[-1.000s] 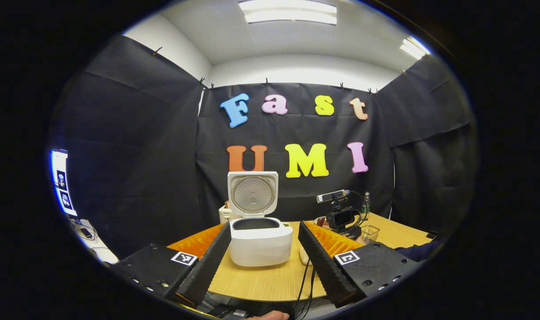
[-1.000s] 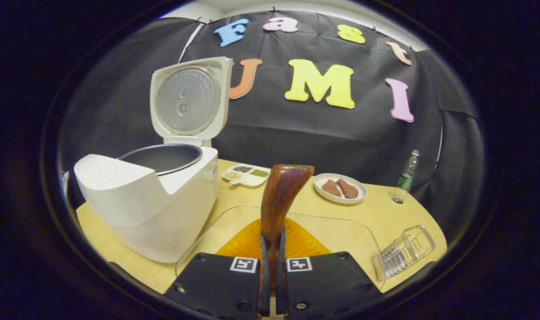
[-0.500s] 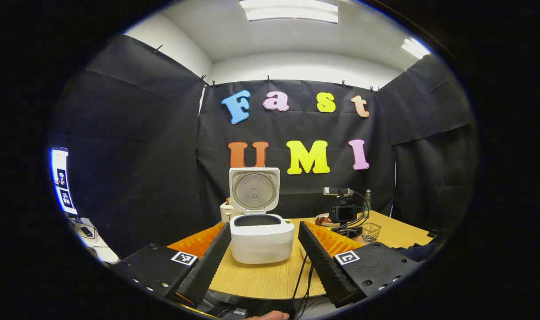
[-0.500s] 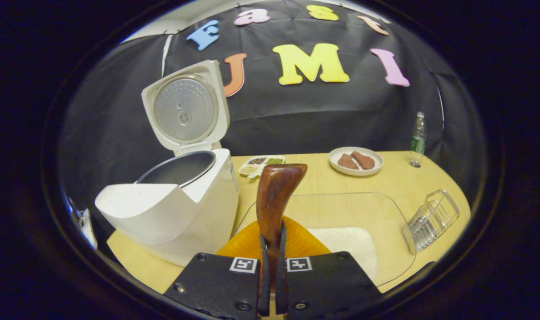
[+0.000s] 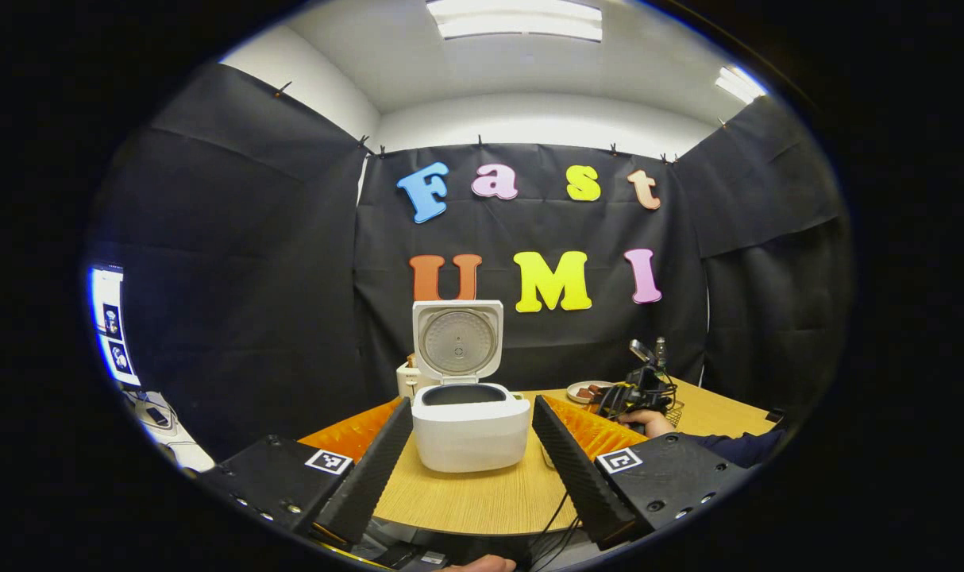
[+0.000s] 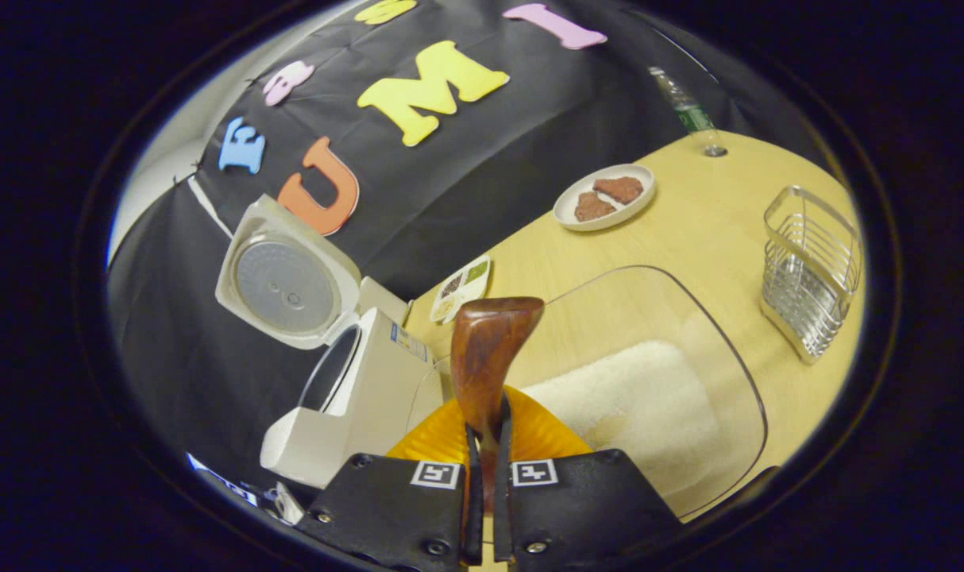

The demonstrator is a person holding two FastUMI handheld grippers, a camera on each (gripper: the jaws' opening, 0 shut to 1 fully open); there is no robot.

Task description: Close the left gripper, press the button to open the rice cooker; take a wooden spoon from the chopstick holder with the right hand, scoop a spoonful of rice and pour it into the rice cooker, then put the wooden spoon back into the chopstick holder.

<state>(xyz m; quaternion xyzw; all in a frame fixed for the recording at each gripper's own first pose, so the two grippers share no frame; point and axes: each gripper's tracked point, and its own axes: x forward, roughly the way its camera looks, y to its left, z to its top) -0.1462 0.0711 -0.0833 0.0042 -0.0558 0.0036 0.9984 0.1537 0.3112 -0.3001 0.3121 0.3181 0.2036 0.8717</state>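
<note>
Your way down to the rice (image 6: 633, 389) in the clear tray (image 6: 736, 357) lay open; the rice cooker (image 6: 355, 397) crowded its left, the wire chopstick holder (image 6: 811, 270) stood well right.

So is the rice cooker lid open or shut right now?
Open. The rice cooker has its lid swung up and standing behind the body, so the dark inner pot shows.

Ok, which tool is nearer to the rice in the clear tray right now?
Right. The right tool, shut on the wooden spoon, hangs just over the rice. The left tool sits open at the table's near edge, facing the rice cooker.
</note>
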